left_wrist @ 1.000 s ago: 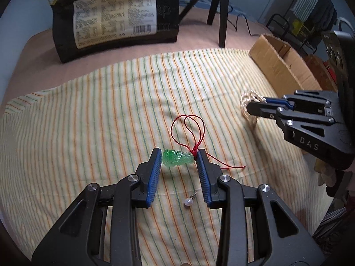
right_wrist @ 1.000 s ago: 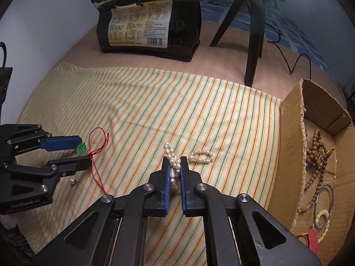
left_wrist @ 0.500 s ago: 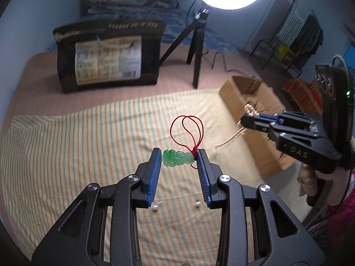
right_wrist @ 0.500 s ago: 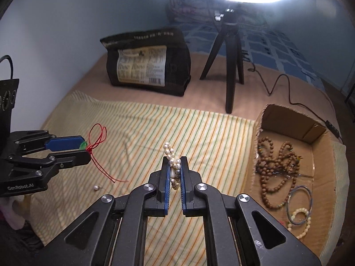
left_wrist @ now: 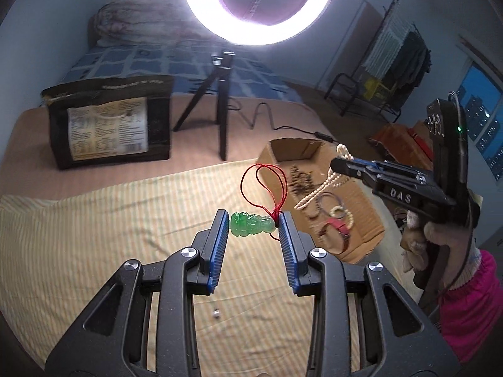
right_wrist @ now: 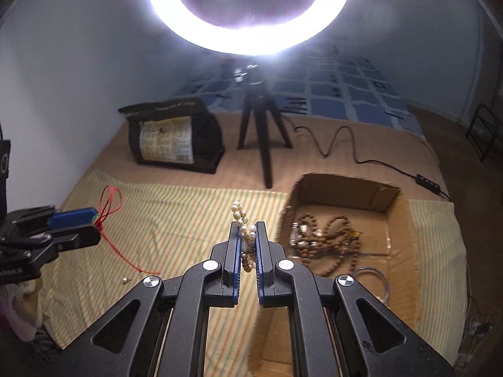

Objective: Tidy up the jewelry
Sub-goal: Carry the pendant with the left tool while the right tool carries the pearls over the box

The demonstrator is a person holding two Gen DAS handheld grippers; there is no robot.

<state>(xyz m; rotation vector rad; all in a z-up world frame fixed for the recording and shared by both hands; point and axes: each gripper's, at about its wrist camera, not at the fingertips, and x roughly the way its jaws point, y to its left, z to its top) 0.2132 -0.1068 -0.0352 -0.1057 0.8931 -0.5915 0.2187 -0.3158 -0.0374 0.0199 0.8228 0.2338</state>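
**Mara:** While we take the left wrist view first, what does the left gripper have?

**Joss:** Its blue-padded fingers pinch a carved green jade pendant end to end, raised above the yellow striped cloth. A thin red cord loops up from the pendant's right end.

**Mara:** And the other tool, seen from there?

**Joss:** The right gripper is off to the right, held in a gloved hand with a pink cuff. It is pressed onto a white pearl strand, which dangles over the open brown cardboard box. A small silver bead lies on the cloth below the left gripper.

**Mara:** Anything behind?

**Joss:** A glowing ring light on a black tripod, and a black bag with a printed label.

**Mara:** Now the right wrist view.

**Joss:** The right gripper has its jaws nearly together, clamping the pearl strand; a few pearls stick up above the tips. It sits near the left wall of the cardboard box, above the striped cloth.

**Mara:** What is in the box?

**Joss:** Brown wooden bead necklaces in a tangle and a clear bangle.

**Mara:** The left gripper from here?

**Joss:** The left gripper is at the left edge; only a sliver of green shows between its tips, with the red cord looping above and trailing onto the cloth. The silver bead lies nearby.
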